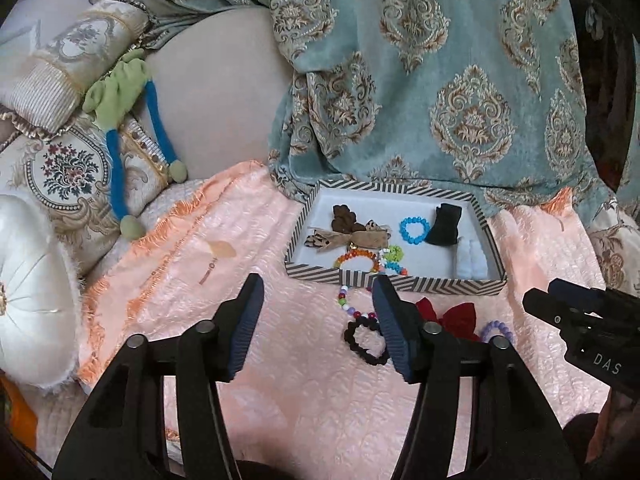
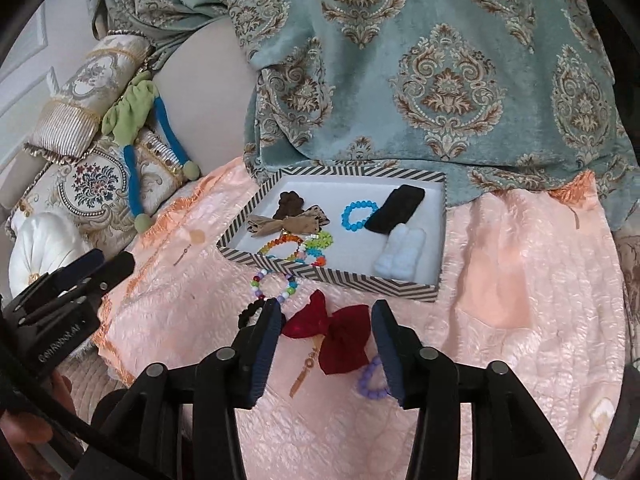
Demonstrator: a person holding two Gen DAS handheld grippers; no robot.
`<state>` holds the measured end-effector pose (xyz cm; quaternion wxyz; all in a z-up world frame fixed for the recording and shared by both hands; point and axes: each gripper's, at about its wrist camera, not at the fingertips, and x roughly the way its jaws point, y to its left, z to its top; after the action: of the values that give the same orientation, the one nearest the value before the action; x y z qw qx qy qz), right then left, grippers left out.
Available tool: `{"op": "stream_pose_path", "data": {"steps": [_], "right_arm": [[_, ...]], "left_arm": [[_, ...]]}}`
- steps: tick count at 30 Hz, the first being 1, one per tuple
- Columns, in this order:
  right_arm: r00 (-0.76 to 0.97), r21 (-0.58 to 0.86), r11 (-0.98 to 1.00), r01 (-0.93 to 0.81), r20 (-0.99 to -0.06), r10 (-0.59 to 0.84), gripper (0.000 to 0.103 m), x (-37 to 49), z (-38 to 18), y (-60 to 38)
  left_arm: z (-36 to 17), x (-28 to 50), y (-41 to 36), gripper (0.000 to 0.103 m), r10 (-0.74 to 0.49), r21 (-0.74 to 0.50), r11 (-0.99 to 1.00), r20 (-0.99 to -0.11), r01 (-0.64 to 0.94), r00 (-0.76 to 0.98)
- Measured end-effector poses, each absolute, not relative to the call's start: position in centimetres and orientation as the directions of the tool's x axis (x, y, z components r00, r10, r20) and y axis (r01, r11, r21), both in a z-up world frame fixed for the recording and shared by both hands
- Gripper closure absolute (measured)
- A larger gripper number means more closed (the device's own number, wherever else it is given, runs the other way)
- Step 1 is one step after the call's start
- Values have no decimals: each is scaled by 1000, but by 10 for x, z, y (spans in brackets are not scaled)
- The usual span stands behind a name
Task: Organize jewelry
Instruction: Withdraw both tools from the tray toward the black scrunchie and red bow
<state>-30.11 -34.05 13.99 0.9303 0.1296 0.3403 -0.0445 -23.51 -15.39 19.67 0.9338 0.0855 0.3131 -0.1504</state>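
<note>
A striped tray on the pink blanket holds a blue bead bracelet, orange and green bead bracelets, bows, a black piece and a white piece. In front of the tray lie a multicolour bead bracelet, a black scrunchie, a red bow and a purple bead bracelet. My left gripper is open and empty above the blanket, left of the scrunchie. My right gripper is open, its fingers either side of the red bow.
Patterned cushions and a green-and-blue soft toy lie at the left. A teal patterned throw hangs behind the tray. A white round cushion sits at the near left.
</note>
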Motion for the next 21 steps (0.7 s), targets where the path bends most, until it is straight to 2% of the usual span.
{"op": "stream_pose_path", "data": {"steps": [2,12,21], "right_arm": [[767,214,958,193,-641,-11,46,-307,138,-348],[730,239,944,227,-683,-2,46,-299,109,-376],[671,196,980,41,-732,118,45,-252,72,-348]], "left_arm": [[198,-235,-151,46,-231,55,941,-614,333,755],[169,-206,-156,45,-286,-31,930,-688,367,667],[112,-159,-153,45,-310,-134,929,-789,344,530]]}}
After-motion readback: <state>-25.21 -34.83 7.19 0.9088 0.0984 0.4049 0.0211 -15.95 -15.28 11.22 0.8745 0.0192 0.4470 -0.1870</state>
